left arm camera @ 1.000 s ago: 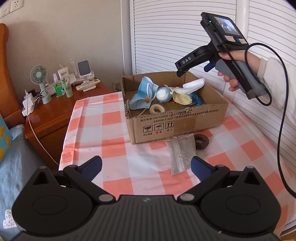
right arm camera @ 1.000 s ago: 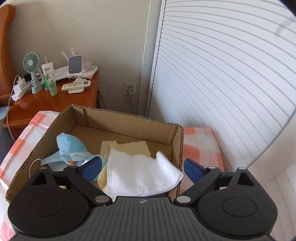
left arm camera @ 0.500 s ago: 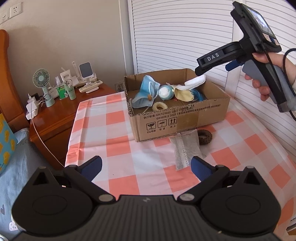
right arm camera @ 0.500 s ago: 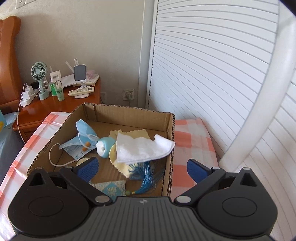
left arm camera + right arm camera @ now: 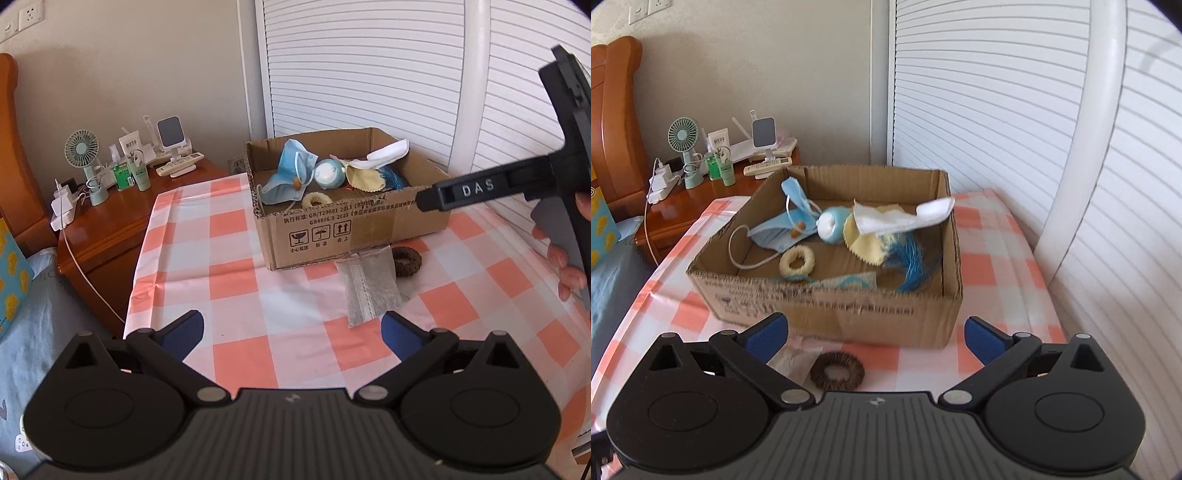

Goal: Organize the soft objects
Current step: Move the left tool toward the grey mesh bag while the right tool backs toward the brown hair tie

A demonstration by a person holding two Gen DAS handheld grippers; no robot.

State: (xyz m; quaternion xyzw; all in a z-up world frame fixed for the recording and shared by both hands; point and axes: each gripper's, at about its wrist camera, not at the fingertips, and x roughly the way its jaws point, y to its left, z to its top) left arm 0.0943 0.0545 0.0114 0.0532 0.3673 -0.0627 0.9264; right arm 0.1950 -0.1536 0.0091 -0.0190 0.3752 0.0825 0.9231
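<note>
From the left wrist view, the left gripper (image 5: 291, 328) hovers over the checked table (image 5: 236, 291) with its jaws wide and nothing between them. Just ahead lies a grey mesh pouch (image 5: 371, 284), flat, thin and limp, its far end touching the foot of the cardboard box (image 5: 354, 229). It looks very light and would likely fold when lifted, so a pinch across its near short edge seems the safest hold. Beside it sits a dark brown scrunchie (image 5: 406, 261), a plump fabric ring that should squash easily; taking one side of the ring ought to do. The right gripper (image 5: 436, 197), held in a hand (image 5: 561, 258), reaches in from the right, in front of the box's near wall.

From the right wrist view, the right gripper's jaws stand wide and empty, with the scrunchie (image 5: 837, 370) and a corner of the pouch (image 5: 794, 360) close below them. The corrugated box (image 5: 849, 314) already holds a pleated blue face mask (image 5: 783, 229), a smooth round blue toy (image 5: 833, 223), a cream ring (image 5: 796, 261), a yellow cloth (image 5: 866, 242) with pinked edges, a blue tassel (image 5: 910, 258) and a folded white cloth (image 5: 905, 219) draped over the heap. All look light and yielding.
</note>
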